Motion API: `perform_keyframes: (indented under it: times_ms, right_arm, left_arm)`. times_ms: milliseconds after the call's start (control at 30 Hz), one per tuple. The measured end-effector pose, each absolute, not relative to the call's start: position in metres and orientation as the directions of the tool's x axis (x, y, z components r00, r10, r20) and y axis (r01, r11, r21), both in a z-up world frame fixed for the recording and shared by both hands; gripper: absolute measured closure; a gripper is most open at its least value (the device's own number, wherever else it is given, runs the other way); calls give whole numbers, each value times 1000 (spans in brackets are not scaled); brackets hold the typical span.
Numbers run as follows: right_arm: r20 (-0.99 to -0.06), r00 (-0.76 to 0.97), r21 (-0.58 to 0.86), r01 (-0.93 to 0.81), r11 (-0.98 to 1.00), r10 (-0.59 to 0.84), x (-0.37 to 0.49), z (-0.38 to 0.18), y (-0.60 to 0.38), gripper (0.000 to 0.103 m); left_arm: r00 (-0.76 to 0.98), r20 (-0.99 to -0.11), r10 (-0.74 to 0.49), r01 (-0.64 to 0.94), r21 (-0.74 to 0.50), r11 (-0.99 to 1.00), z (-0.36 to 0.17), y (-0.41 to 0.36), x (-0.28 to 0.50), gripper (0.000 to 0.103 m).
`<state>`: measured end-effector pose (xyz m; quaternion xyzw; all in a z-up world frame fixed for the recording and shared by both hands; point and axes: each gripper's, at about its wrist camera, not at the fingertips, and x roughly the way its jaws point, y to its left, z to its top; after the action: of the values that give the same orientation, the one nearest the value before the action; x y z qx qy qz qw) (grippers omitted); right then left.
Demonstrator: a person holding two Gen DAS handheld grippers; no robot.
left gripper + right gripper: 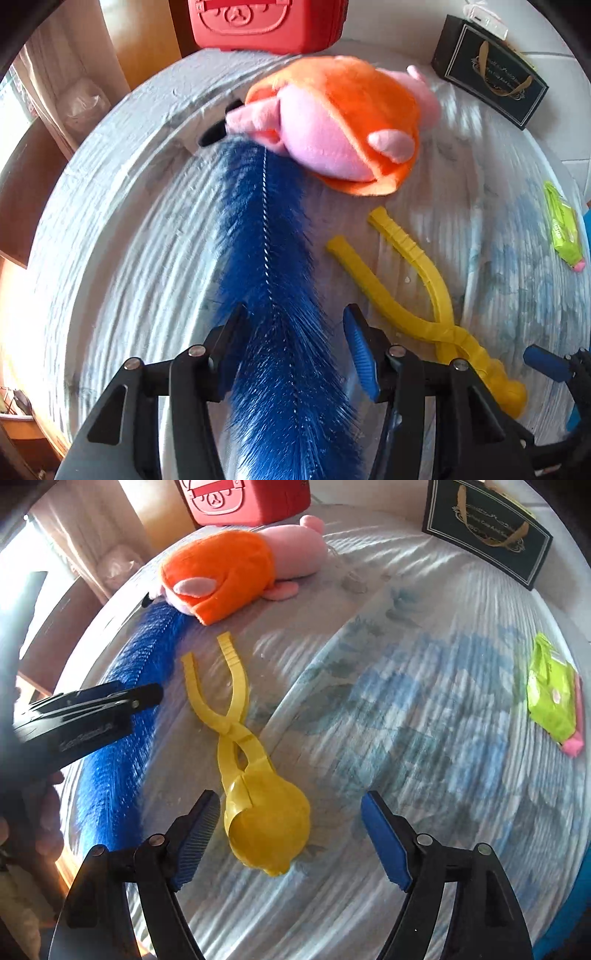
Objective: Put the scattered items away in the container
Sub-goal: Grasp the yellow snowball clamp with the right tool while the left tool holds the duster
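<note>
Bristles of the blue bottle brush (273, 266) lie between the left gripper (295, 332)'s spread fingers on the cloth-covered table (129, 229), tip near the plush pig (332, 122); soft, light, best pinched at its twisted wire spine. Right gripper (291, 812) gapes empty over the yellow snowball tongs (236, 720), whose handles stand apart

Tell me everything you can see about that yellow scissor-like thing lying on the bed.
The yellow tongs look like glossy moulded plastic: two long ribbed handles cross at a pivot and end in a rounded, ball-shaped scoop. It lies flat on the pale patterned sheet, handles spread apart, pointing toward the orange-and-pink plush toy, beside the blue bristle brush. The right gripper is near the scoop, its jaws open; whether they touch it is unclear.
</note>
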<state>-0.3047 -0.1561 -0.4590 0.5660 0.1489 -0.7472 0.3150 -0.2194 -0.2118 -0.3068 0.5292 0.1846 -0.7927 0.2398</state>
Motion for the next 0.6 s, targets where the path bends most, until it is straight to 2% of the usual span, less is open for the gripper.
perform_keyframes:
  times_ms: [33, 100, 133, 433, 467, 533, 600]
  right_arm:
    - [-943, -159, 126, 643, -755, -293, -303, -462, -155, 24]
    - [-946, -159, 117, 648, -752, -284, -301, -468, -155, 24]
    - [-945, -157, 120, 651, -750, -287, -301, -470, -156, 24]
    - [-931, -178, 106, 705, -702, -319, -301, -478, -174, 24]
    - [-933, -178, 95, 714, -693, -312, -302, -482, -177, 28]
    - [-929, -210, 58, 732, -679, -305, -299, -485, -181, 48]
    - [-925, -188, 92, 731, -676, -330, -297, -486, -181, 48]
  left_arm:
    - [-337, -920, -202, 577, -32, -816, -307, -209, -216, 71]
    - [-343, -918, -199, 565, -32, -825, -306, -202, -208, 84]
    - [-343, -919, -194, 567, -39, -823, -305, -200, -201, 87]
    - [-355, -911, -208, 600, -52, -798, -287, -172, -146, 88]
    - [-347, -912, -219, 607, -41, -794, -287, -170, -142, 88]
    - [-338, -911, -235, 618, -27, -785, -285, -165, -132, 89]
    - [-338, -906, -254, 634, -20, -773, -279, -159, -124, 89]
